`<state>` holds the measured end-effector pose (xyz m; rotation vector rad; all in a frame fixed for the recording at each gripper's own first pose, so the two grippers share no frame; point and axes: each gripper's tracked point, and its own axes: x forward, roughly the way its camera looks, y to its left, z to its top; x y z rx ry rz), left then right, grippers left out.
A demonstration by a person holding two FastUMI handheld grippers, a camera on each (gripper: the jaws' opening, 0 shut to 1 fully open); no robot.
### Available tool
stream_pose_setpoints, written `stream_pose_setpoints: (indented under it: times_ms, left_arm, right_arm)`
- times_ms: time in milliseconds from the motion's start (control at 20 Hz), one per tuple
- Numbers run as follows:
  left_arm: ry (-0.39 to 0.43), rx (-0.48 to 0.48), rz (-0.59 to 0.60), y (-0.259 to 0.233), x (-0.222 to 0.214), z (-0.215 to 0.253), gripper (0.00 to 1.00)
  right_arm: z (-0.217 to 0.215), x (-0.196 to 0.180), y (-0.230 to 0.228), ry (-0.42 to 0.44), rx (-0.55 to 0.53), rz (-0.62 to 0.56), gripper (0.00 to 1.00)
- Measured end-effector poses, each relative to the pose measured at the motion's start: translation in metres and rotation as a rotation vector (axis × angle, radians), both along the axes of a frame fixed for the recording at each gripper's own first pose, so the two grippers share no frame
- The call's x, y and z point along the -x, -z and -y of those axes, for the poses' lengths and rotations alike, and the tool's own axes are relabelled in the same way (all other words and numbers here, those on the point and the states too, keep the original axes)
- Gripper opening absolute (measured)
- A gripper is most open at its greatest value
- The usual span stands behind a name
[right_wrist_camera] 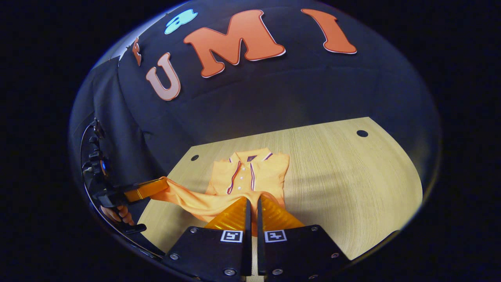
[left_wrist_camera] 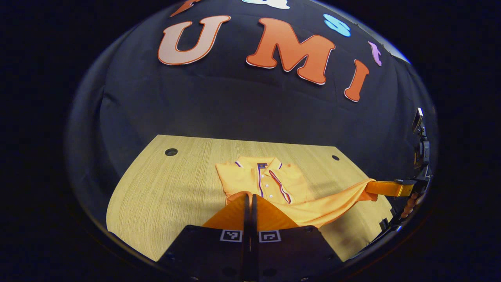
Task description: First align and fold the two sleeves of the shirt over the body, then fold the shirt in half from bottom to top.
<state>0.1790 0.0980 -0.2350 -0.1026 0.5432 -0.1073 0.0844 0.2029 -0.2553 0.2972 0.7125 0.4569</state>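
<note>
The shirt (left_wrist_camera: 270, 184) lies on the table (left_wrist_camera: 164, 192), collar toward the booth wall, with both sleeves already folded over the body, so that a narrow panel is formed. Its hem (right_wrist_camera: 195, 201) is held lifted off the wood at both bottom corners and sags between them. The cloth is judged light, soft and limp: no shape will be kept unless both corners are carried level and at the same pace, and a taut hem is needed for a straight crease. The corners of the hem are judged the right places to be held.

The left gripper (left_wrist_camera: 250, 199) is closed on one hem corner, and the right gripper (right_wrist_camera: 252, 201) is closed on the other, cloth being pinched between each pair of fingers.

How much cloth lies inside either pinch cannot be made out. The lower body of the shirt is covered by the fingers in both views. The far table edge is met by the dark wall.
</note>
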Motion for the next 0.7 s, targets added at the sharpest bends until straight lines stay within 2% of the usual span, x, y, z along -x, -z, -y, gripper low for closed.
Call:
stream_pose_setpoints:
  times_ms: [350, 700]
  left_arm:
    - [0.017, 0.009, -0.007, 0.013, -0.077, -0.010, 0.01]
    - [-0.028, 0.049, -0.040, 0.036, -0.142, -0.034, 0.01]
  right_arm:
    - [-0.015, -0.073, 0.016, -0.001, 0.060, 0.001, 0.06]
    - [-0.030, -0.139, 0.038, 0.011, 0.100, -0.010, 0.06]
